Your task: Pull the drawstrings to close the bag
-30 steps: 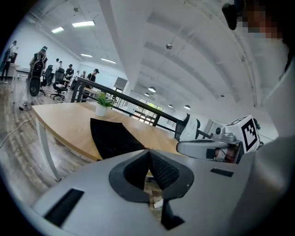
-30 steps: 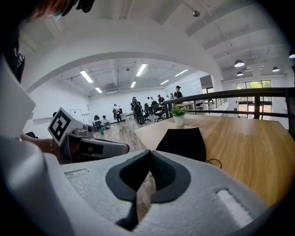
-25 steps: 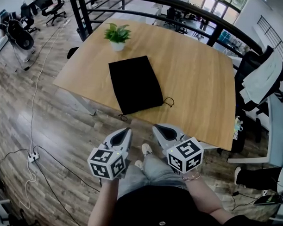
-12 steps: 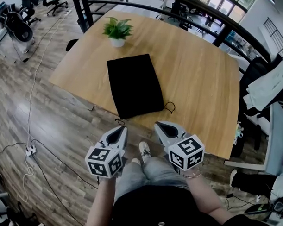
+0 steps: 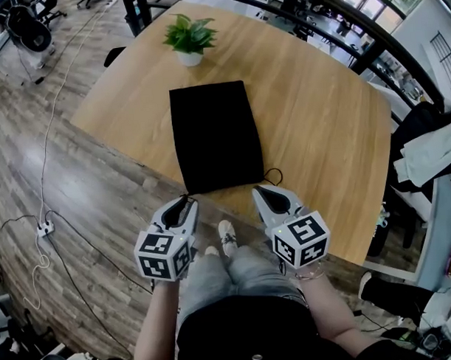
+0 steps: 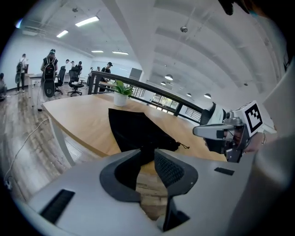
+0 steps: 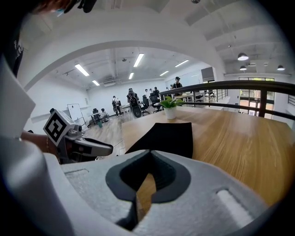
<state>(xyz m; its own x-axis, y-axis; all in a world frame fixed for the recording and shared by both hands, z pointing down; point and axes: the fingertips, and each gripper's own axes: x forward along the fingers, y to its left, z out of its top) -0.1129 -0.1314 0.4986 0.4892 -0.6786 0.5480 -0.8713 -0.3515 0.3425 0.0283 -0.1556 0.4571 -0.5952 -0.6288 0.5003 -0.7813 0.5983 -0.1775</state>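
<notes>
Grey left gripper [image 5: 183, 203] at seven o'clock, jaws easing apart, nothing between. Black bag [image 5: 215, 135] flat on wooden table [image 5: 319, 120] at twelve, drawstring loop [image 5: 272, 174] at its five o'clock corner. Right gripper [image 5: 264, 193] at five o'clock, clenched, empty.

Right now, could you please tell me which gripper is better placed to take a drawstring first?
Probably the left gripper: its jaws are opening, empty, and its tip sits just short of the left drawstring end of the bag. The right gripper is shut, though near the right drawstring loop.
</notes>
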